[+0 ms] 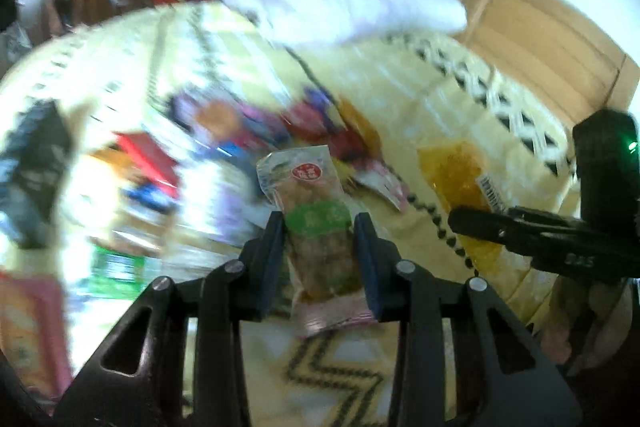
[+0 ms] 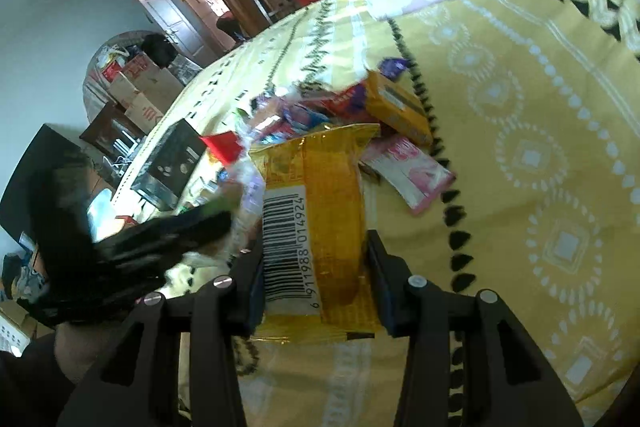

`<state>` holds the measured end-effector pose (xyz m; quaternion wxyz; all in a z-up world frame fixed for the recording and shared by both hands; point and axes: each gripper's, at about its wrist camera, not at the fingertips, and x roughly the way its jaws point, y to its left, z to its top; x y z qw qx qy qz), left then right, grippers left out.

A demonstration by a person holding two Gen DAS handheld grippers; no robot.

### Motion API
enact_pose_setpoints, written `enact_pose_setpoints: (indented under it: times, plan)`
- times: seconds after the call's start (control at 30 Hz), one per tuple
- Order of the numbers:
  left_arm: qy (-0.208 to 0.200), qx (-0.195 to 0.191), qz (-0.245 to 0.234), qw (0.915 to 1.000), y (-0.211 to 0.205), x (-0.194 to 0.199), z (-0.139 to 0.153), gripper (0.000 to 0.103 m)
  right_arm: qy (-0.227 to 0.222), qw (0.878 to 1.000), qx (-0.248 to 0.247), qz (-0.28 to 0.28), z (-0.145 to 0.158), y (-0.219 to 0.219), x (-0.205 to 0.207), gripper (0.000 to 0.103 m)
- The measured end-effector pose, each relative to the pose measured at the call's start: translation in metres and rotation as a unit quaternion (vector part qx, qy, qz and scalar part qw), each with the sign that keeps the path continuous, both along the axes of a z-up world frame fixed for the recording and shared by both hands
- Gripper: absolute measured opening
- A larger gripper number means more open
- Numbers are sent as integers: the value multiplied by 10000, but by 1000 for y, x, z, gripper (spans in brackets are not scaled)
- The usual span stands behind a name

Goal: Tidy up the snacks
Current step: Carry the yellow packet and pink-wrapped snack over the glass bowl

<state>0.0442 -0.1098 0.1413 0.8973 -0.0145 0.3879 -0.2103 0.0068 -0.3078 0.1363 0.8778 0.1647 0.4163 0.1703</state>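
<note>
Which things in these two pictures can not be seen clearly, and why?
- Snack pile, left wrist view: motion blur, no label readable.
- Clear snack packet in the left tongs: print too small.
- Yellow packet in the right tongs: back side showing, front hidden.

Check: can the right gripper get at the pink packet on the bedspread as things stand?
Probably not yet. The right gripper is shut on the yellow packet, so its jaws are occupied. The pink packet itself lies uncovered just ahead to the right, with open bedspread beside it.

Bright; left view motion-blurred, fisheye edges.
</note>
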Motion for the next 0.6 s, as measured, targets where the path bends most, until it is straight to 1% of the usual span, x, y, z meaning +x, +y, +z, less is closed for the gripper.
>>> enact_pose_setpoints:
  times: [0.03,0.13,0.23,0.3,0.4,0.43,0.5,0.53,0.6]
  plan:
    - [-163,-17,175,9997,17,-5,14,36,-77,9999,-33,66,7,8,1,48]
    - [-559,126,601,9965,58,-18,42,36,-315,9989,-89,333,31,40,7,48]
    - [-826,219,1167,9895,116,-36,67,36,-607,9952,-152,751,60,87,13,48]
    - [-939,256,1516,9836,145,-44,78,36,-806,9911,-155,1052,80,123,16,48]
    - [-1067,283,2081,9719,201,-60,93,36,-1102,9820,-167,1524,109,184,20,48]
    - [-1125,292,2323,9657,224,-65,99,36,-1184,9784,-168,1685,118,206,21,48]
    - [-1187,277,2673,9559,253,-73,106,36,-1325,9712,-200,1971,132,246,22,48]
    - [-1220,296,2893,9490,276,-79,110,36,-1375,9671,-206,2129,139,268,23,48]
    - [-1253,338,3198,9385,304,-87,113,36,-1428,9593,-202,2429,149,310,24,48]
